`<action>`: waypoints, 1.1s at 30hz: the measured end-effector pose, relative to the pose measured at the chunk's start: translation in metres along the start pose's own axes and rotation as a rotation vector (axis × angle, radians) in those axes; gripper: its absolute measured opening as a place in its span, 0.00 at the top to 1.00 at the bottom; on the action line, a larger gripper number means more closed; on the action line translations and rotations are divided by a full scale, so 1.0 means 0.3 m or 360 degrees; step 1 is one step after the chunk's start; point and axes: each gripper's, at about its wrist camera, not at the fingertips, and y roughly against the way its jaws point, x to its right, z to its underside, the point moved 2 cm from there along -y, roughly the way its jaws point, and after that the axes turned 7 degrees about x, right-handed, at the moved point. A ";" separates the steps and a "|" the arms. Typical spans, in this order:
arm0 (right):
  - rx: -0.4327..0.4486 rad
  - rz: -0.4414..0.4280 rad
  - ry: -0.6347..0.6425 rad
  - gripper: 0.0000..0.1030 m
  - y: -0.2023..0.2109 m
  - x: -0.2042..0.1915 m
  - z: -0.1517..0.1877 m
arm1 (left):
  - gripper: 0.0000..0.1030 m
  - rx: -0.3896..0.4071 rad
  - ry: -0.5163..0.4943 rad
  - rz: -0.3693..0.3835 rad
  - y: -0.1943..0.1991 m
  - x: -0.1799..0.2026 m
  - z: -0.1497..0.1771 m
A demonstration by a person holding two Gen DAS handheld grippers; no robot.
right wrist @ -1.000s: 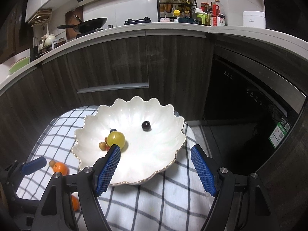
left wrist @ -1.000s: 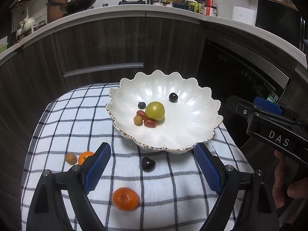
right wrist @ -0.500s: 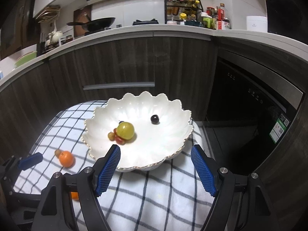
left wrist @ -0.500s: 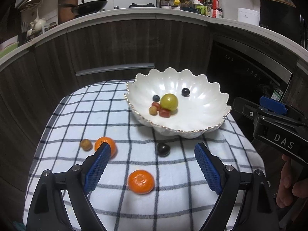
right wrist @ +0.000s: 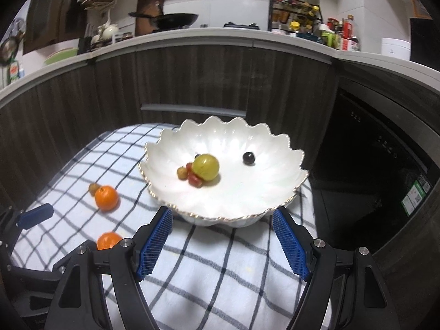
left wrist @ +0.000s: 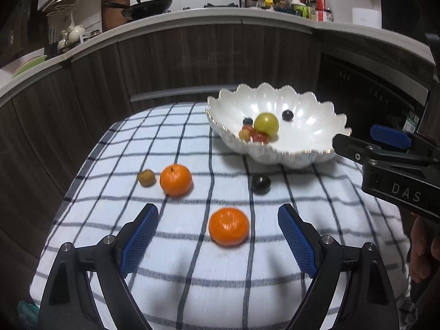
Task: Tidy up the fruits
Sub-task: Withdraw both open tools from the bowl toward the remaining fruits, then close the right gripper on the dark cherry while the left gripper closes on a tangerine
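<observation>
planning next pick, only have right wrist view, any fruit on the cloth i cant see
observer: yes, a dark fruit lies on the cloth just in front of the bowl; the bowl hides it from you
operator: near orange is half hidden for me, is it free
observer: it is; the orange lies alone on the cloth, just ahead of the left gripper, untouched
operator: left gripper holding anything
observer: no, its jaws are open with nothing between the pads
</observation>
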 end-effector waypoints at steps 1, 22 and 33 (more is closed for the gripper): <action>-0.0008 -0.0013 0.0011 0.26 -0.004 -0.005 0.008 | 0.13 -0.0007 -0.0010 -0.0012 -0.005 0.003 0.008; -0.0174 -0.0293 0.0240 0.36 -0.133 -0.105 0.122 | 0.32 -0.0108 -0.0052 -0.0091 -0.104 0.008 0.081; -0.0246 -0.0387 0.0272 0.37 -0.205 -0.145 0.145 | 0.42 -0.0198 0.0000 0.0022 -0.158 0.005 0.091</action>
